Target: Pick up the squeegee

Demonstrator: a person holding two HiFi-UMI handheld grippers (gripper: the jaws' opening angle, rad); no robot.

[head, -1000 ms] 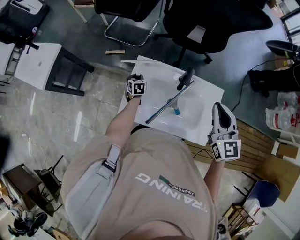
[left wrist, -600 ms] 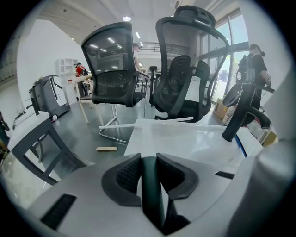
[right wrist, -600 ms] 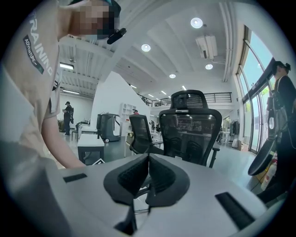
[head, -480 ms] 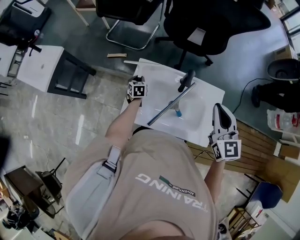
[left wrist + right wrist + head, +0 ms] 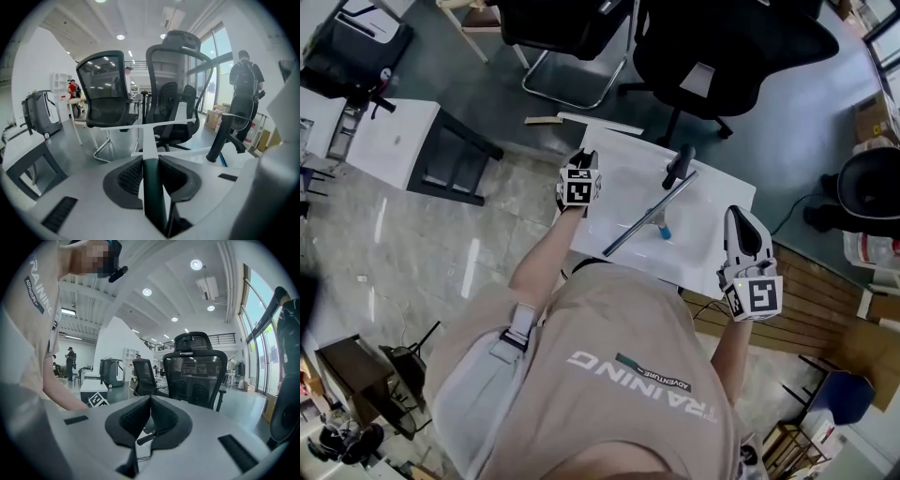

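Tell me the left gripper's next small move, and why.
Probably lift the left gripper straight up a little, grip unchanged: its fingers have just closed on the dark green handle of the white T-shaped squeegee, and its blade hangs close to the white sink top's far edge, so extra clearance seems wise.

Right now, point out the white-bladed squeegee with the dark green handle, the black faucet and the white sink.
squeegee (image 5: 153, 190): left gripper view, on its dark green handle.
black faucet (image 5: 219, 138): left gripper view, on its upright stem.
white sink (image 5: 623, 183): head view, on bare basin surface.
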